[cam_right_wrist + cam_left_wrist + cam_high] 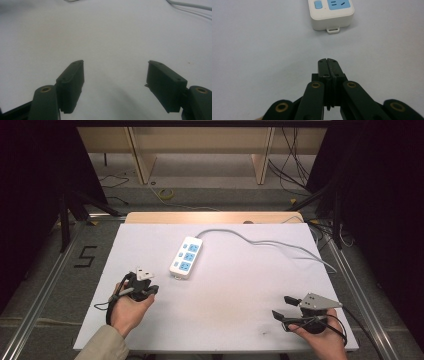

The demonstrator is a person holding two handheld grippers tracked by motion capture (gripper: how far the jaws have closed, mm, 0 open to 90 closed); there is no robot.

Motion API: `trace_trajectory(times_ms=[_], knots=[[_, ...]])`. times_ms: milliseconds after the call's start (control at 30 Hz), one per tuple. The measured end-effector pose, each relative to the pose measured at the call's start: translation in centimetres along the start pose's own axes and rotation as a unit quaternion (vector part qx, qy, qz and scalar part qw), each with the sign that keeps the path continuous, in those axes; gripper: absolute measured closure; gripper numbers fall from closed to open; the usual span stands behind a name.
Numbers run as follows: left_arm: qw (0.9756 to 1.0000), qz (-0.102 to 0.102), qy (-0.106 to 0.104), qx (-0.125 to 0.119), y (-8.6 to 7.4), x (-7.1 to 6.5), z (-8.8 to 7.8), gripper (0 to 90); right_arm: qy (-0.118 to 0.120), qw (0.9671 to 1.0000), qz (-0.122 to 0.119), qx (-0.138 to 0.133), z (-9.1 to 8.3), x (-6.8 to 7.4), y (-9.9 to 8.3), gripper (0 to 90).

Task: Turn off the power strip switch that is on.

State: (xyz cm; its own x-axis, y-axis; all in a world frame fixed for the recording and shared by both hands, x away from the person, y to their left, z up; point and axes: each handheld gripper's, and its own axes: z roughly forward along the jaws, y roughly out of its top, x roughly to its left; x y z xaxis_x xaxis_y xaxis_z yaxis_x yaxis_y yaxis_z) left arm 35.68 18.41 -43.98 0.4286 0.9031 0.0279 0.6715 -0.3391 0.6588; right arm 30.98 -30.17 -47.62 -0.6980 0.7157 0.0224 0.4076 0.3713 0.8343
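1. Black jaws of the right gripper (283, 306) stand wide apart with nothing between them; it hovers low over the white surface (235, 295) at the near right corner, well apart from everything else.
2. Nearer the left edge, the left gripper (151, 289) has its jaws pressed fully together and holds nothing, as the left gripper view shows, with bare surface under the tips.
3. Just beyond the left gripper lies the power strip (186, 256), white with blue sockets, flat on the surface and angled away. Its near end, with a small hanging tab (333, 30), sits straight ahead of the closed jaws but apart from them.
4. Farther back, the strip's grey cable (260, 241) curls off to the right edge.
5. Judging from this, the work has barely begun: the strip is untouched, nothing is plugged into it, and reaching and gripping it are both left to do.
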Motion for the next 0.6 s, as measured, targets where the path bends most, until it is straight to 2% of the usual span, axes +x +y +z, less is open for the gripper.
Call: trace_trajectory(times_ms=[600], knots=[[1.0000,0.003,-0.005,0.008,1.11,0.00,0.53,89.6,0.000,1.0000,0.000,0.000,0.01,-0.01,0.00,31.2]])
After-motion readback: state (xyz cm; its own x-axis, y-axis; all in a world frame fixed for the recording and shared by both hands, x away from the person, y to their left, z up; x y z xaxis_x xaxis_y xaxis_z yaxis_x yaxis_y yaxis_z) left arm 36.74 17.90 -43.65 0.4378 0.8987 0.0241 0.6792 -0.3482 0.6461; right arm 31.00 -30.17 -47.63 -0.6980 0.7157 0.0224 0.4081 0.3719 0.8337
